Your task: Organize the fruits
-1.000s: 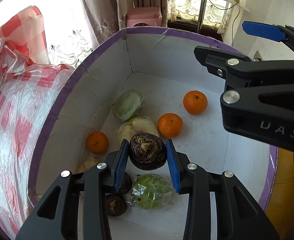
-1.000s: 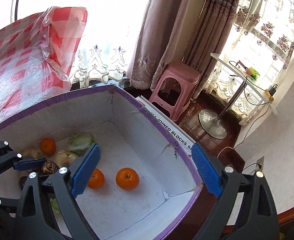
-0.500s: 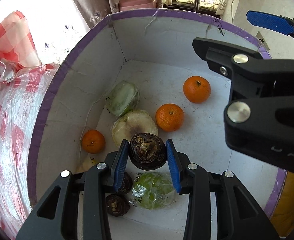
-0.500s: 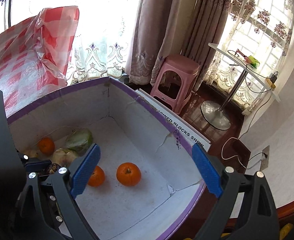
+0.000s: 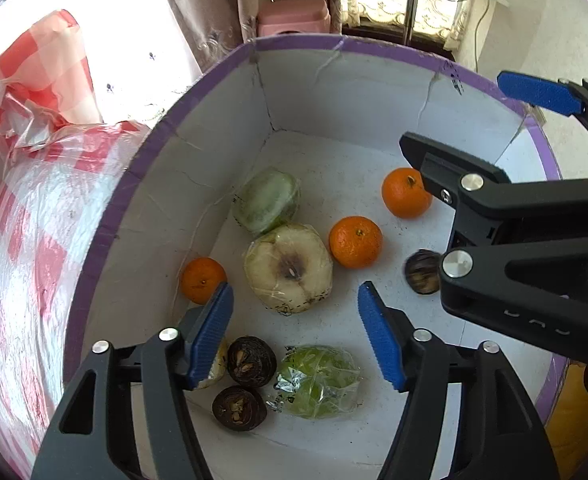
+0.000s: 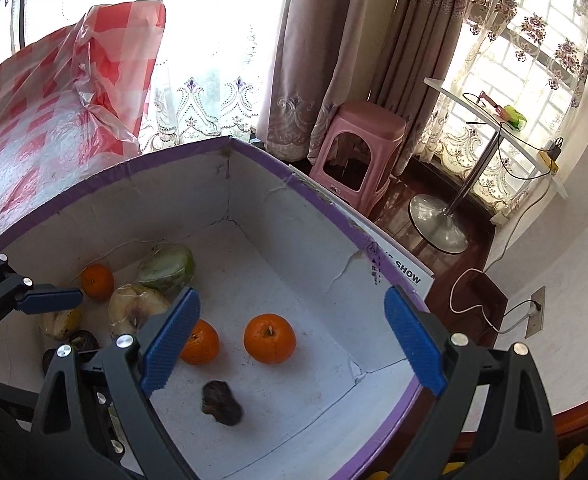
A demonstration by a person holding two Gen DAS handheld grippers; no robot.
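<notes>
Left claw (image 5: pixel 294 328) hangs over the box (image 5: pixel 374 92) with its jaws just sprung apart and nothing between them; the dark fruit (image 6: pixel 221 397) lies loose on the box floor near the two oranges (image 6: pixel 269 338). Right claw (image 6: pixel 289 340) gapes wide and empty above that side. Release looks finished, so the next step likely calls for lifting out toward another fruit.

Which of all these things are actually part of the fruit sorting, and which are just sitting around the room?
Part of the job:
- white cardboard box with purple rim
- three oranges
- dark brown round fruits
- plastic-wrapped cut fruits
- left gripper, jaws just opened, nothing between them

Lying about:
- pink plastic stool
- red checked plastic bag
- white side table
</notes>
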